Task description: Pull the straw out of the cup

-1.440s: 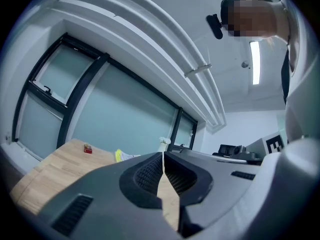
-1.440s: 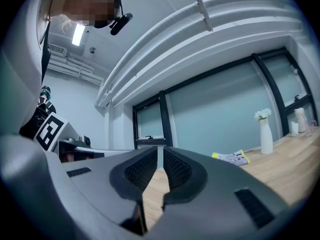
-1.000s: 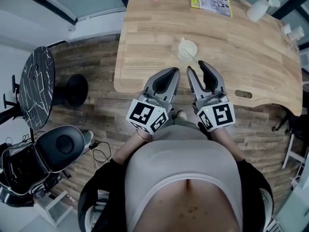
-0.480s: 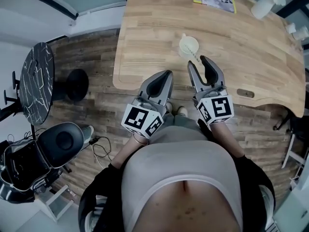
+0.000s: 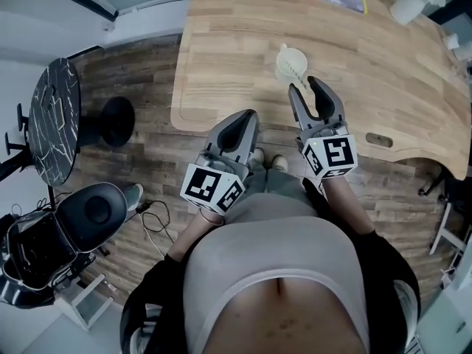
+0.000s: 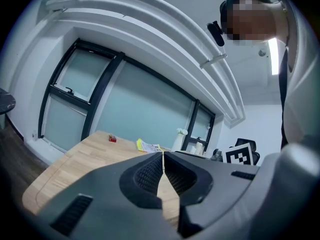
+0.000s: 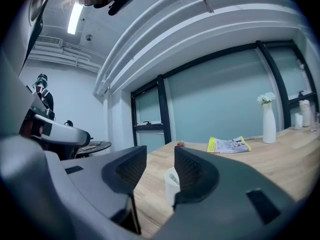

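— As the head view looks steeply down, where is the cup?
— It stands on the wooden table, near the front edge, with the straw in it. The right gripper reaches over that edge just short of the cup. The left gripper is at the edge, well left of the cup.
— And the left gripper view?
— Its pads are pressed together on nothing. A yellow booklet lies far behind.
— The right gripper view?
— The jaws are spread and empty. The cup shows through the gap, untouched. A white vase stands at the back.
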`<state>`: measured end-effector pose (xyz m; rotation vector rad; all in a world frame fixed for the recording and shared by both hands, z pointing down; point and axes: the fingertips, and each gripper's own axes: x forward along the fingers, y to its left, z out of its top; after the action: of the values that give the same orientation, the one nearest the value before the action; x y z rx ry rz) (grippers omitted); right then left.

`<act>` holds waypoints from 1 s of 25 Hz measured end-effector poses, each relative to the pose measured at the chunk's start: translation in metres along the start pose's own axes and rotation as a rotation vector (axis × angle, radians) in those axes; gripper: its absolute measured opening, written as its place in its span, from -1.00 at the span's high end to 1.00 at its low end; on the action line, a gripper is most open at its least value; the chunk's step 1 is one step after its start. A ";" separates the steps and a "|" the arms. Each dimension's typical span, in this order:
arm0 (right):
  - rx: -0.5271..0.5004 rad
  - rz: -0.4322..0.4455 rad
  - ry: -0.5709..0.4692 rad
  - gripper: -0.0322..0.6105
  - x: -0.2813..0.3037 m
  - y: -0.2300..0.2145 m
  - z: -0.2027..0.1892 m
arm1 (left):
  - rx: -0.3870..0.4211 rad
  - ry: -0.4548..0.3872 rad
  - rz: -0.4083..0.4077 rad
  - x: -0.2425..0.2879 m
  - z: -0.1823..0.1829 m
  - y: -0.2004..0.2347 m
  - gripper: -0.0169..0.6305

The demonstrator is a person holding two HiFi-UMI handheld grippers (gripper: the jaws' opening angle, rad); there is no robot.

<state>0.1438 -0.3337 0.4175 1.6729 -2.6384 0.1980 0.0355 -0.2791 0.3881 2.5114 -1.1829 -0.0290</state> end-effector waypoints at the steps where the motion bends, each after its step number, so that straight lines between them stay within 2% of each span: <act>1: 0.001 -0.001 0.004 0.36 0.001 -0.001 -0.003 | 0.000 0.002 0.004 -0.001 -0.001 0.001 0.91; 15: 0.024 -0.019 0.059 0.36 0.021 -0.013 -0.034 | 0.019 0.031 0.067 -0.017 -0.011 0.013 0.90; 25: 0.000 -0.026 0.120 0.37 0.031 -0.016 -0.062 | 0.018 0.044 0.098 -0.024 -0.017 0.019 0.90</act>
<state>0.1416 -0.3613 0.4834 1.6395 -2.5290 0.2881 0.0084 -0.2667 0.4067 2.4526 -1.2922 0.0621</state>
